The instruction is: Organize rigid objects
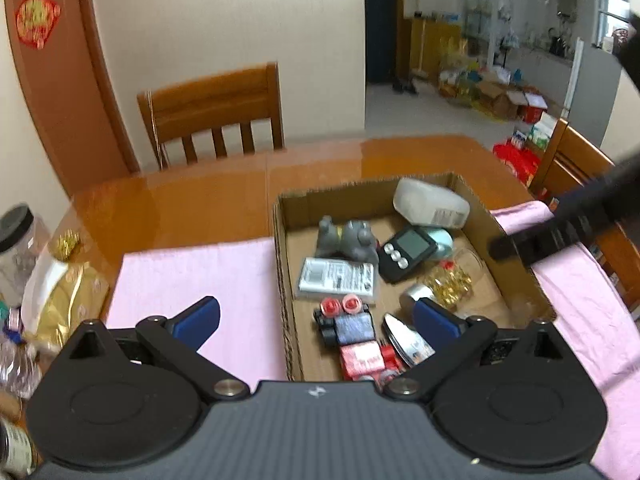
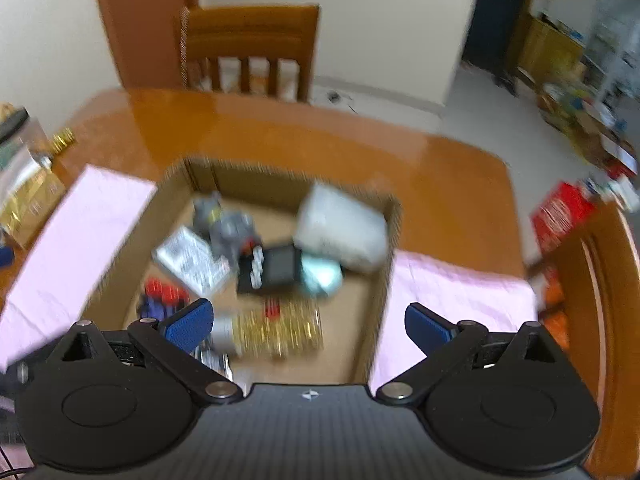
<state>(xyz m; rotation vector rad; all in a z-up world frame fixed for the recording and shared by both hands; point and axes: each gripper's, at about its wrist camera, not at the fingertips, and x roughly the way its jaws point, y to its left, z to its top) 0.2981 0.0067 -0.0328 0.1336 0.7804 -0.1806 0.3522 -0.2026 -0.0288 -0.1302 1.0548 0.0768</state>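
I see both my left gripper [image 1: 318, 318] and right gripper [image 2: 308, 322] spread apart, empty, above the cardboard box [image 1: 516, 264] of objects on the pink cloth [image 1: 192, 280]; the white packet [image 1: 338, 278] label is unreadable.

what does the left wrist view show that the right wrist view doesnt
Only the left wrist view: the right gripper reaching over the box's right wall, a red door ornament, and a small iron in the box.
Only the right wrist view: a red package past the table's right edge.
Both: the cardboard box, grey toy, black timer, wooden chair.
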